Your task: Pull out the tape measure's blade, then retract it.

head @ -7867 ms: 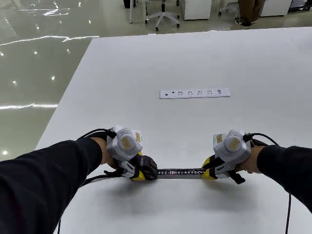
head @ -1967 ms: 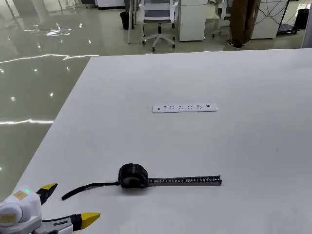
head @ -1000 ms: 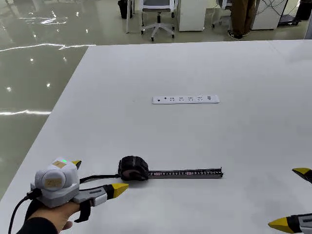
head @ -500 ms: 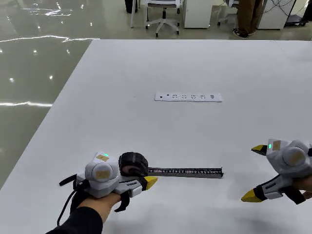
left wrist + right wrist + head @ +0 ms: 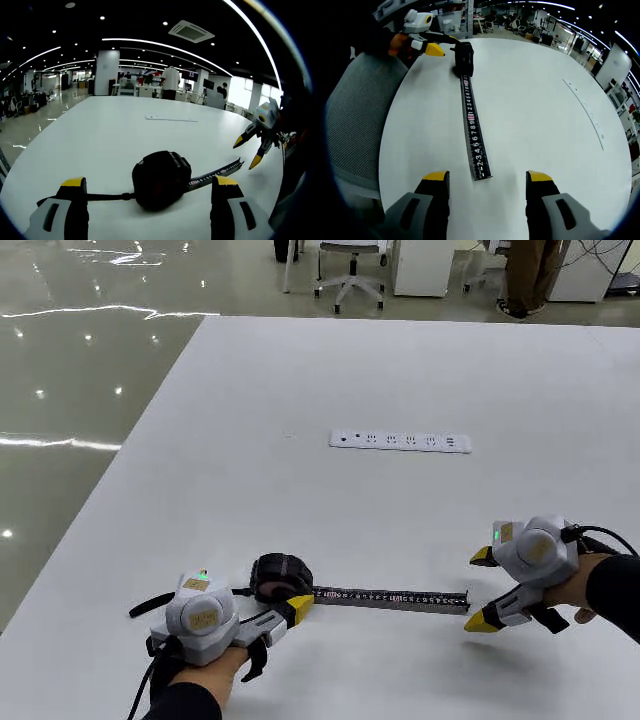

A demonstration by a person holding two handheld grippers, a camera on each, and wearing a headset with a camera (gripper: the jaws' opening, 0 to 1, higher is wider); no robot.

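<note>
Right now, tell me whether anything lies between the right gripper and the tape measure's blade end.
Nothing visible does: the blade ends on bare table just ahead of the right gripper, jaws open.

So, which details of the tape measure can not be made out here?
Head view: numbers on the blade, too small to read.
Head view: middle part of the strap, covered by the left tool.
Left gripper view: the blade's exit slot, hidden behind the case.

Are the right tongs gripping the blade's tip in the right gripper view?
No, the right tongs stand open, and the blade has its tip touching neither jaw.
</note>
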